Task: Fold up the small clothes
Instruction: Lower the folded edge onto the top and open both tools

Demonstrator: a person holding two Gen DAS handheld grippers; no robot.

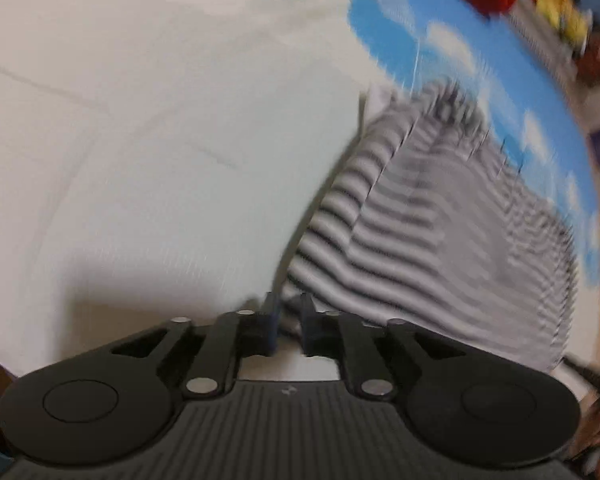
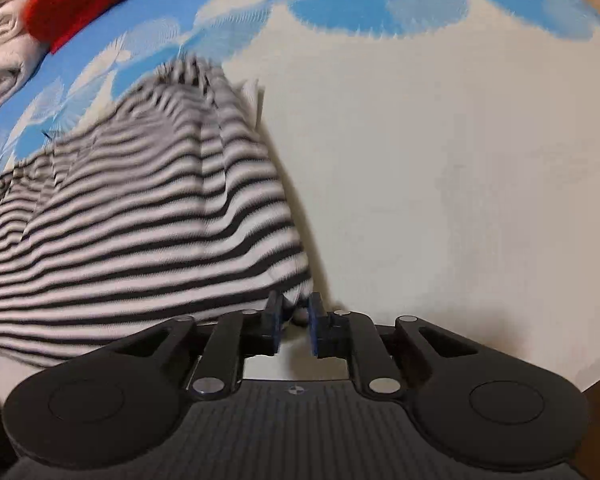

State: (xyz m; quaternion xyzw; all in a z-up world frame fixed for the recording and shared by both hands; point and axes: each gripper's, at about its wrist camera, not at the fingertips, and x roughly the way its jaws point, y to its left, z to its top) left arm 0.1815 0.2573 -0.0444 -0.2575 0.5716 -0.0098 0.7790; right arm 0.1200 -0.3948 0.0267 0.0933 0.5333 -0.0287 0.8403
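Both grippers are closed on one striped shirt (image 2: pixel 140 216): the left gripper (image 1: pixel 288 326) pinches one near corner of its hem, the right gripper (image 2: pixel 294 322) the other. From the fingers the shirt runs away over a white cloth (image 2: pixel 440 200) toward a blue sheet (image 2: pixel 340 12). Its long axis points forward, so I judge both hands are equally near.
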